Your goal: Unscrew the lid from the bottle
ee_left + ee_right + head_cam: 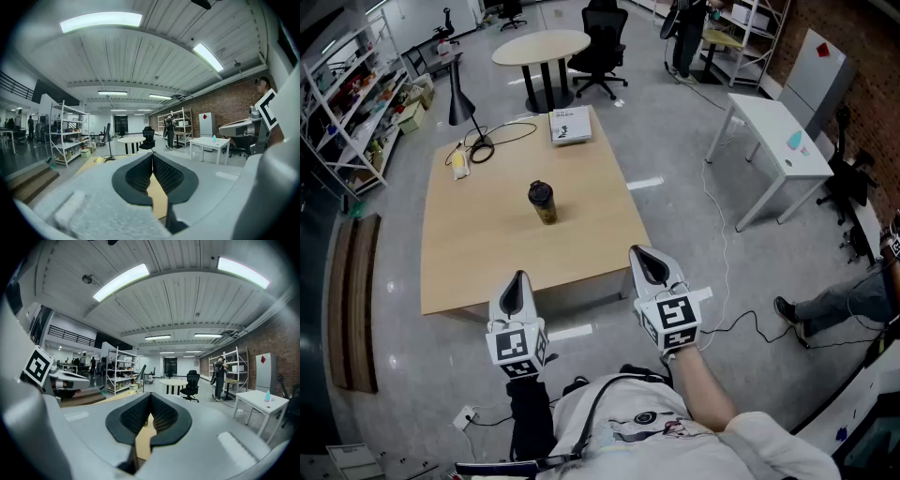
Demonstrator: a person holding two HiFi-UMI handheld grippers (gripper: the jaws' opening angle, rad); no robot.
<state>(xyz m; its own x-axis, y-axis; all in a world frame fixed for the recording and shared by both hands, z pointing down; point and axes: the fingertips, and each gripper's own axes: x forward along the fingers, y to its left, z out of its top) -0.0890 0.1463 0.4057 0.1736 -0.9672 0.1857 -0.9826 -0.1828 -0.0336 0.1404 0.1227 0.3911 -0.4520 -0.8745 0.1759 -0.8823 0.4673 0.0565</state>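
Note:
A small bottle [543,202] with a dark lid and a yellowish body stands upright near the middle of the wooden table [469,253]. My left gripper [517,280] is held at the table's near edge, shut, with nothing between its pads. My right gripper [649,256] is beside it at the near right corner, also shut and empty. Both are well short of the bottle. In the left gripper view the left gripper [152,156] has its jaws pressed together; in the right gripper view the right gripper [150,398] does too. The bottle is hidden in both gripper views.
A black desk lamp [459,101] with its cable, a small yellow item [459,165] and a book [570,125] lie at the table's far end. Beyond stand a round table [541,47], office chairs, shelving [347,103] at left and a white table [778,136] at right.

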